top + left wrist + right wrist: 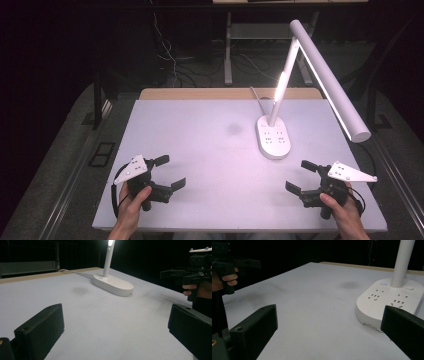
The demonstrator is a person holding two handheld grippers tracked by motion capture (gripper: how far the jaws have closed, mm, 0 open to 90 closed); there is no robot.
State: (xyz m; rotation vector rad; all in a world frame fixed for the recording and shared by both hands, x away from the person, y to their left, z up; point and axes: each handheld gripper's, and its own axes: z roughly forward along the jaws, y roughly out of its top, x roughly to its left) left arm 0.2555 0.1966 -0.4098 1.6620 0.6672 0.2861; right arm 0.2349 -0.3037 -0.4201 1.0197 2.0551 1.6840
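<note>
White desk lamp (274, 136) standing on a pale tabletop (200, 145), taken here as the landmark. Its oval base (273, 137) carries rows of socket openings and a small round button beside the foot of the stem; the base rests flat on the table surface. The lit stem (281, 90) rises from the far end of the base and leans slightly; a long cylindrical lamp head (327, 75) runs from the top of the stem out over the table's right edge. A white cord (75, 272) leaves the base toward the table's far, wood-coloured edge (200, 93). A faint dark smudge (234, 128) marks the tabletop just left of the base.

Left gripper (165, 172), held in the person's left hand (132, 202), lies well to the left of the lamp and nearer the person; its two black jaws are spread wide with nothing between them, as the left gripper view confirms (115, 335). A grey three-cornered plate (132, 167) sits on top of it.

Right gripper (302, 176), held in the right hand (345, 207), lies near the lamp base, on its near right side, apart from it. Its jaws are likewise spread wide and empty; in the right gripper view (329, 332) the base (387, 302) appears just beyond the right-hand jaw. Whether that jaw touches the base cannot be told.
</note>
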